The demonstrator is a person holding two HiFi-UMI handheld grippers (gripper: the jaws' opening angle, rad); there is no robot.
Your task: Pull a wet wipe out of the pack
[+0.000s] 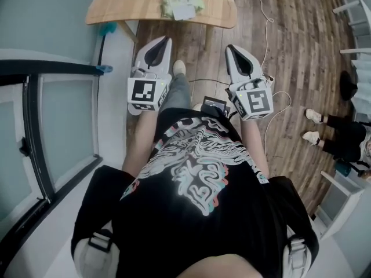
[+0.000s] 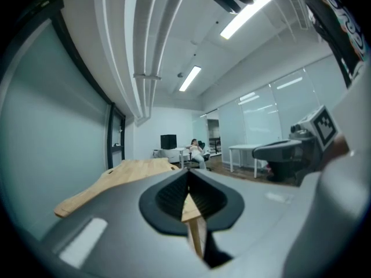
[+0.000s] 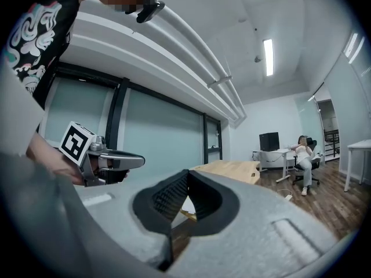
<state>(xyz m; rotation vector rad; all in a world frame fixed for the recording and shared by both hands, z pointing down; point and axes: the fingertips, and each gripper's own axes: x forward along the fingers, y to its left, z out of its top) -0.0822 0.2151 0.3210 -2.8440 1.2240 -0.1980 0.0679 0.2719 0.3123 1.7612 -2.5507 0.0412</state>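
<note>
The wet wipe pack (image 1: 183,5), pale green with a white lid flap, lies on the light wooden table (image 1: 127,2) at the top of the head view. Both grippers hang in the air short of the table's near edge, side by side and pointing toward it. My left gripper (image 1: 166,40) has its jaws together with nothing between them. My right gripper (image 1: 230,47) is shut and empty too. In the left gripper view the closed jaws (image 2: 187,176) point at the table (image 2: 136,169). The right gripper view shows its closed jaws (image 3: 188,176) and the table (image 3: 232,169). The pack is not visible in either gripper view.
A glass partition with a black frame (image 1: 35,126) runs along the left. A white cable (image 1: 268,28) trails over the wood floor. A person's legs (image 1: 333,135) show at the right. White desks (image 2: 249,152) and a seated person (image 3: 304,155) are far off.
</note>
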